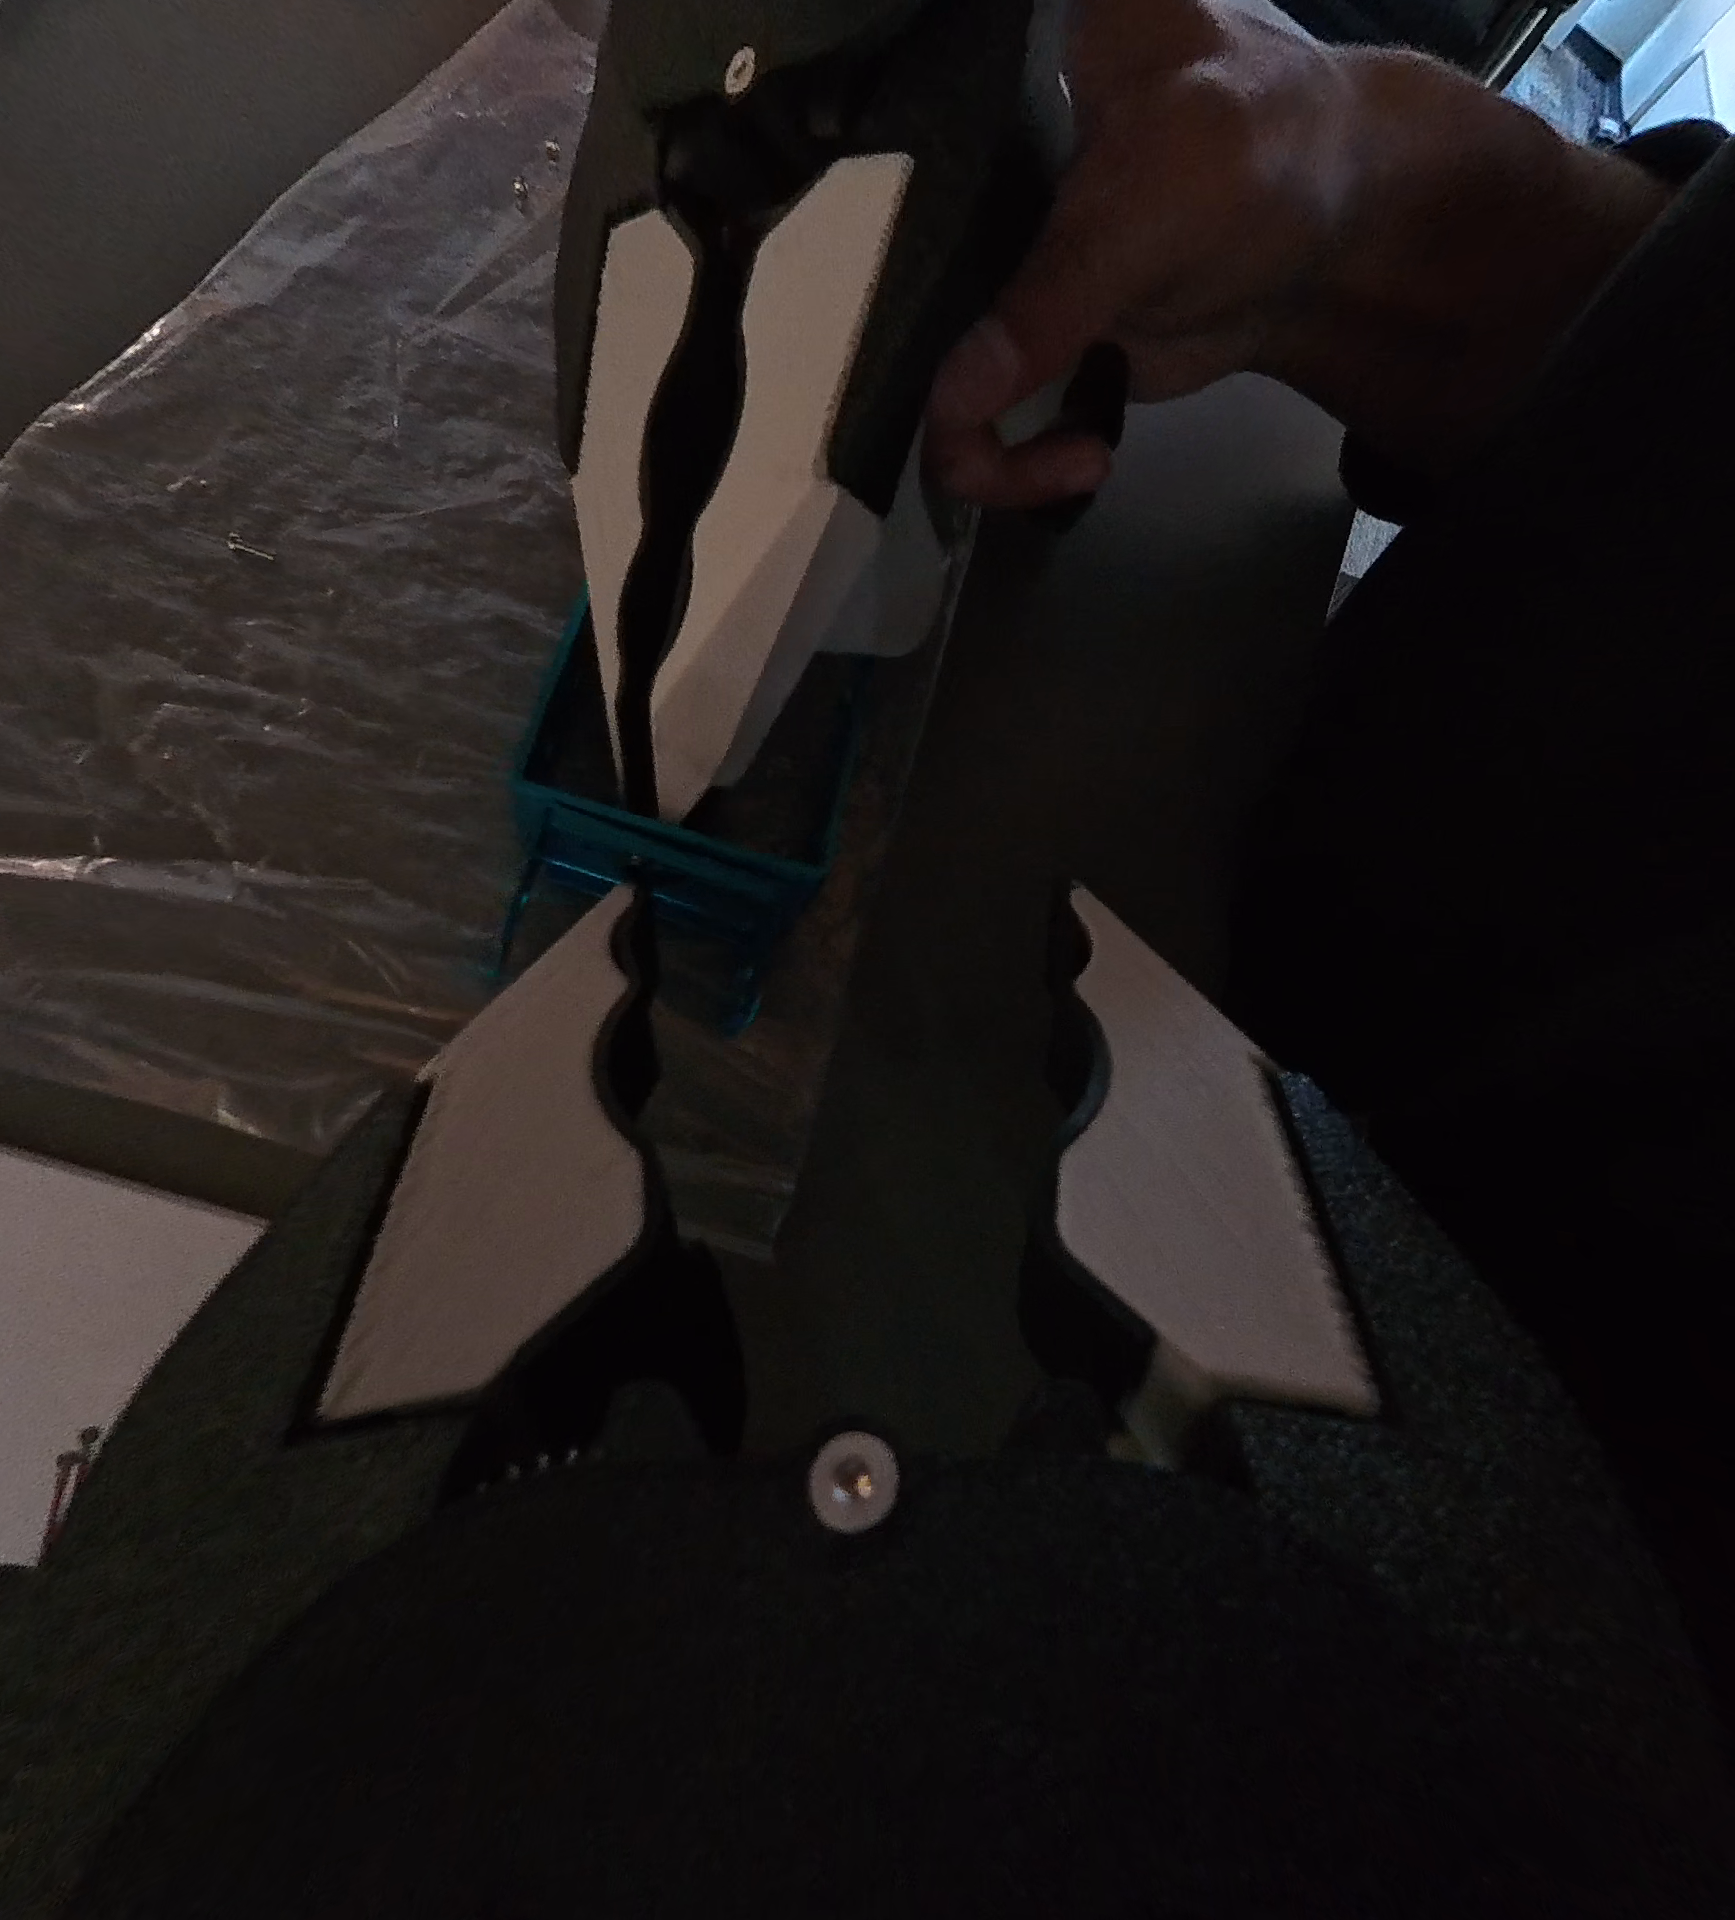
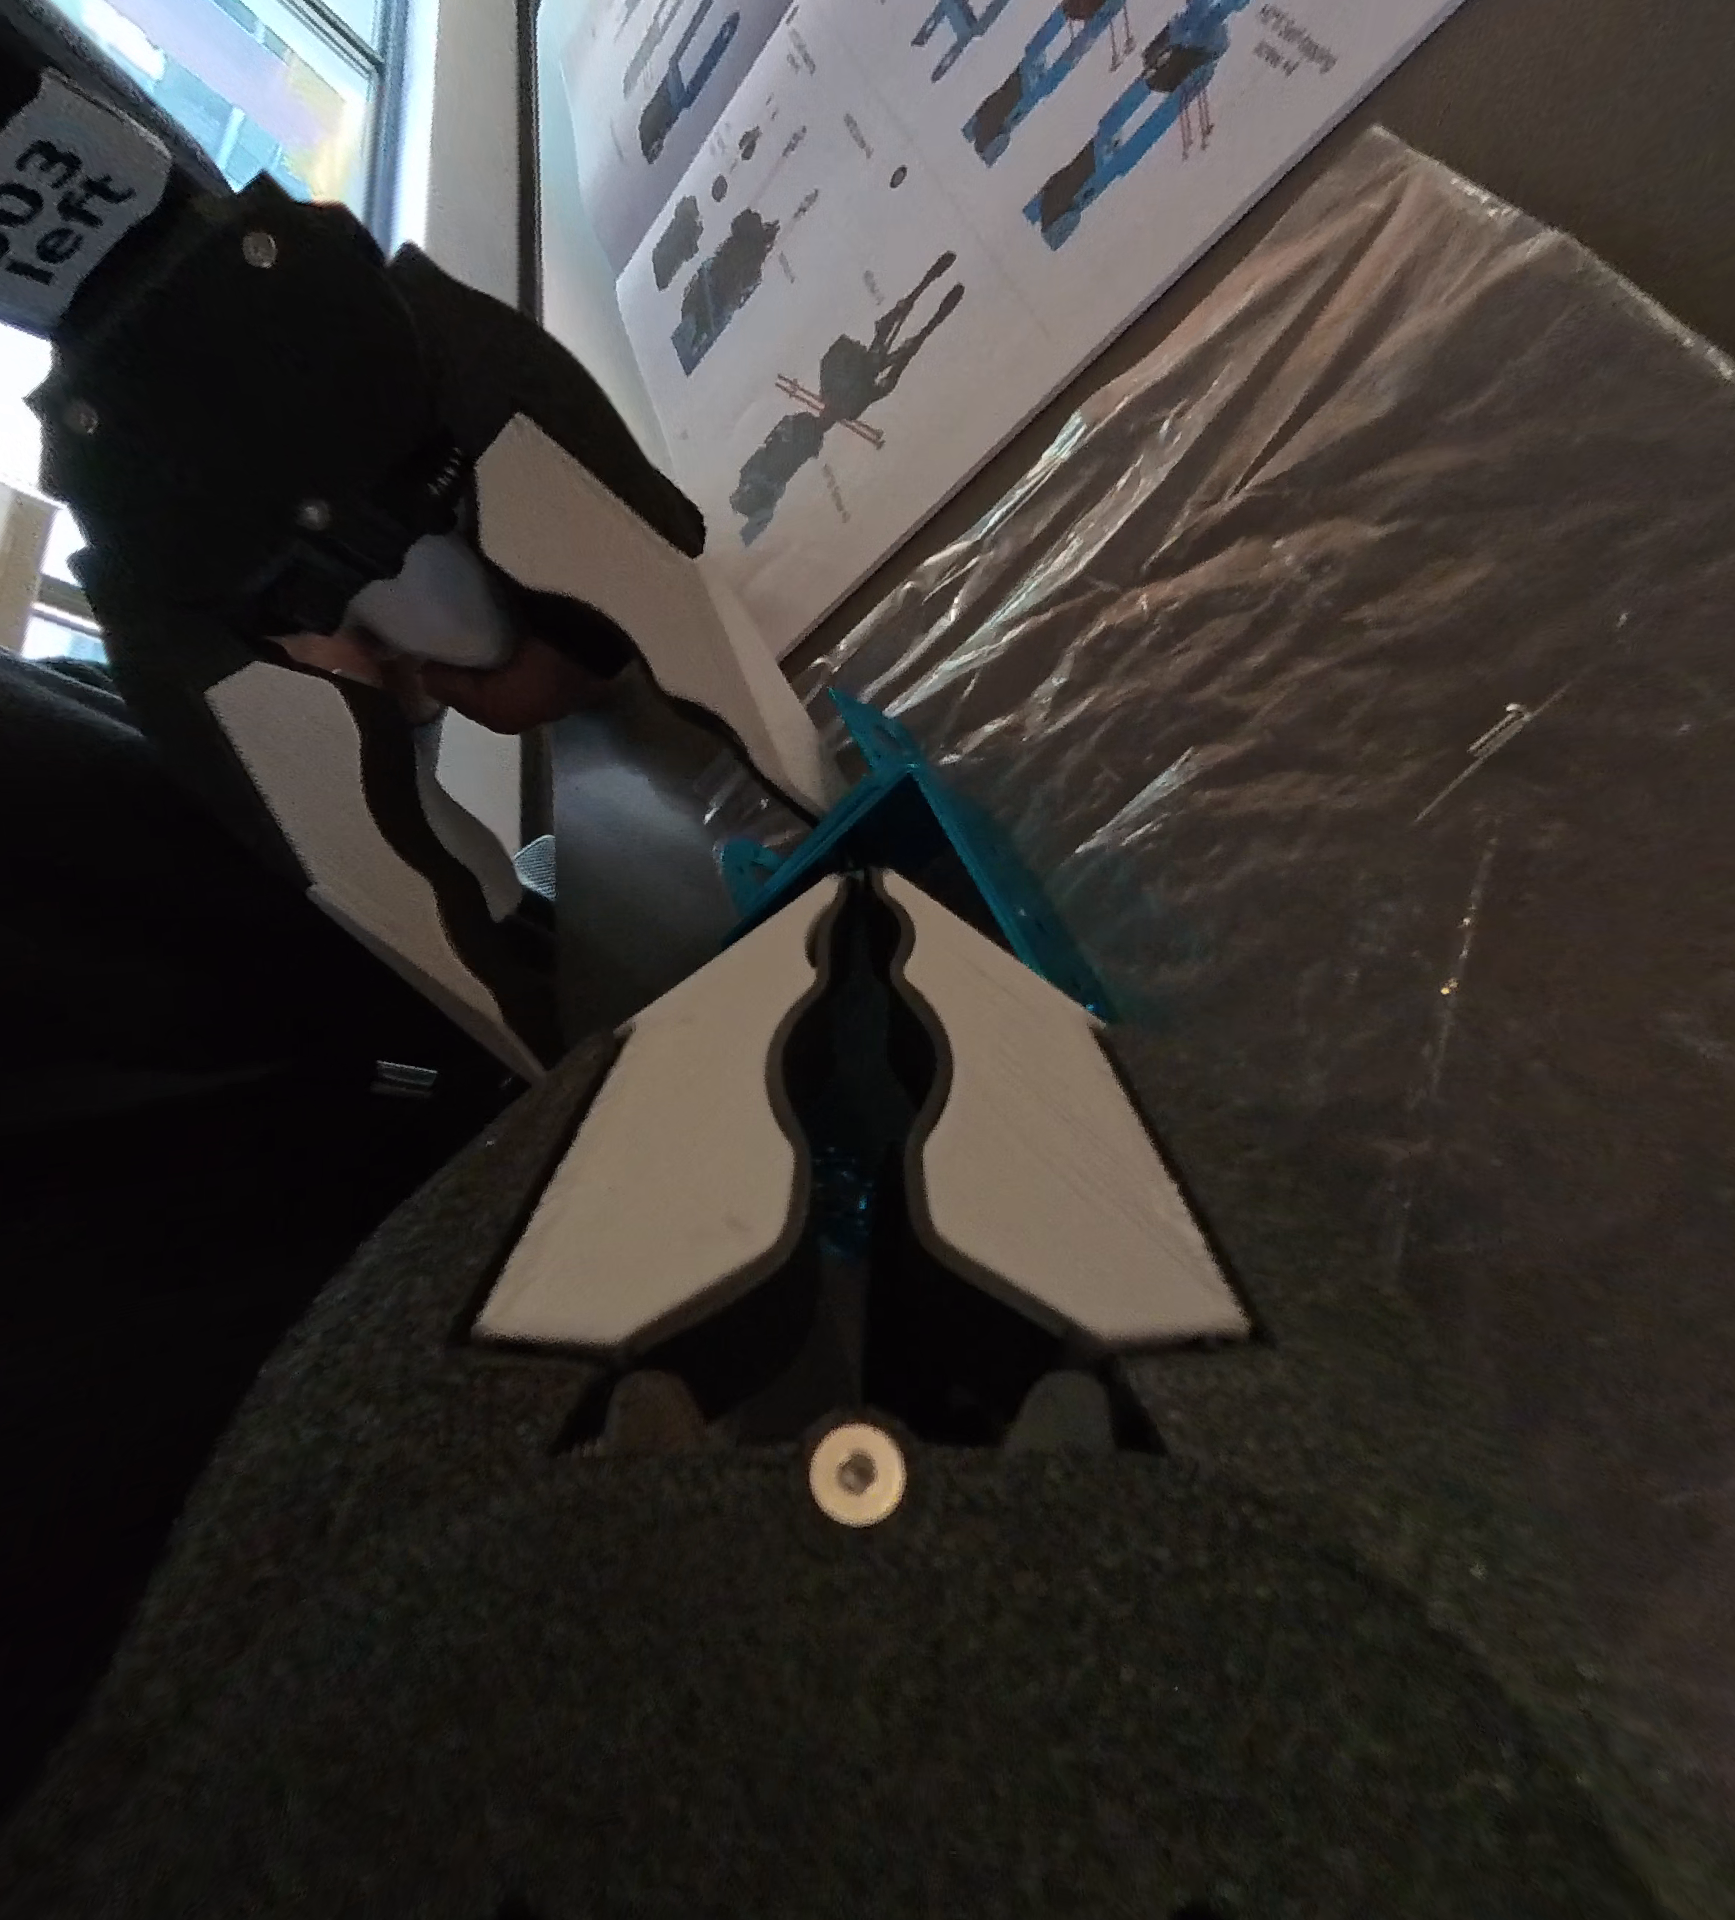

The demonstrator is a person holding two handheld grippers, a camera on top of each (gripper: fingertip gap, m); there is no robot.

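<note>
Dark table (image 2: 1673,208) under a clear, crinkled plastic sheet (image 1: 219,675), wrinkles catching pale glare. Blue bracket (image 1: 707,873), an open box-like metal frame with small holes along its flanges, over the near edge of that sheet; resting or lifted, cannot tell. Right gripper (image 2: 858,883) pinched onto one thin wall of the bracket, white fingers nearly together with the blue metal edge-on in the slit between them. Left gripper (image 1: 847,899) spread wide, clamping nothing, one white fingertip touching the bracket's front wall and the other well apart from it. Between those spread fingers, below the bracket in the left wrist view, a dark band of uncertain nature. Above and to the right of the bracket in that view, a hand (image 1: 1206,260) wrapped round the right gripper's handle, with a dark sleeve (image 1: 1621,520) behind it. On the plastic well beyond the bracket, a few small screws (image 1: 250,545) lying apart from one another. Past the sheet's far edge from the bracket, a white printed page (image 2: 946,260) with pictures of blue and black parts, flat on the table. On the left gripper's black body, up and away from the bracket in the right wrist view, a white label (image 2: 32,239) with dark writing. Farther behind the bracket on that side, a bright window (image 2: 250,94) with daylight and pale frames; rest of the room dim and shadowed.
</note>
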